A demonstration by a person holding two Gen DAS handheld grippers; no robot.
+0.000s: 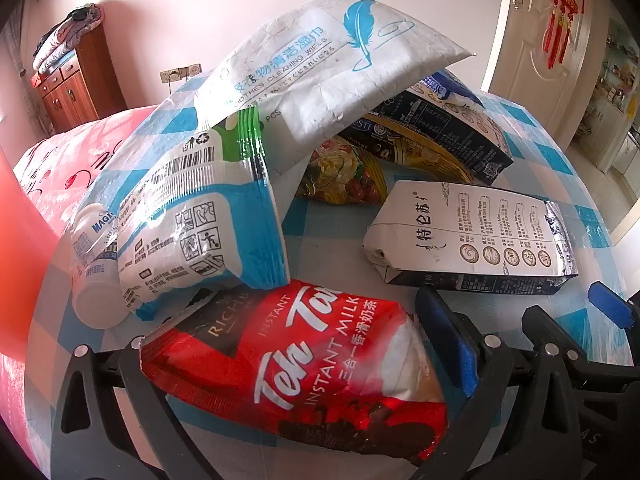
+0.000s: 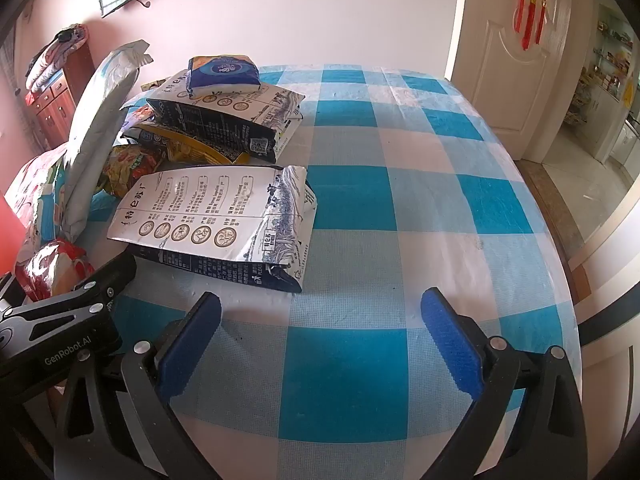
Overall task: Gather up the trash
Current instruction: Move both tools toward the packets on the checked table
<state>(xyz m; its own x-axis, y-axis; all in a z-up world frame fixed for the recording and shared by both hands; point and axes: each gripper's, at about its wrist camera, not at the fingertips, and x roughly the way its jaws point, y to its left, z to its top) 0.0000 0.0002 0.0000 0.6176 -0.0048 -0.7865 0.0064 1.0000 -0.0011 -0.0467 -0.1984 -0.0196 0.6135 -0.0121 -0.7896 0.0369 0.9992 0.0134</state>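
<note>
My left gripper (image 1: 296, 364) is shut on a red Teh Tarik milk tea bag (image 1: 304, 368), held between its fingers just above the checked table (image 1: 328, 220). Behind it lie a white-and-blue wipes pack (image 1: 192, 232), a large white cleaning-wipes pack (image 1: 320, 80) propped up, a white bottle (image 1: 94, 276) on its side, a noodle packet (image 1: 344, 176) and a white milk carton bag (image 1: 468, 236). My right gripper (image 2: 320, 340) is open and empty over the table (image 2: 400, 200), near the milk carton bag (image 2: 216, 216). The red bag (image 2: 52, 268) shows at left.
A second dark milk carton (image 2: 224, 120) with a blue tissue pack (image 2: 224, 74) on top lies at the back. A red bin edge (image 1: 20, 260) is at far left. A wooden cabinet (image 1: 76, 84) stands by the wall; a door (image 2: 512, 60) is at right.
</note>
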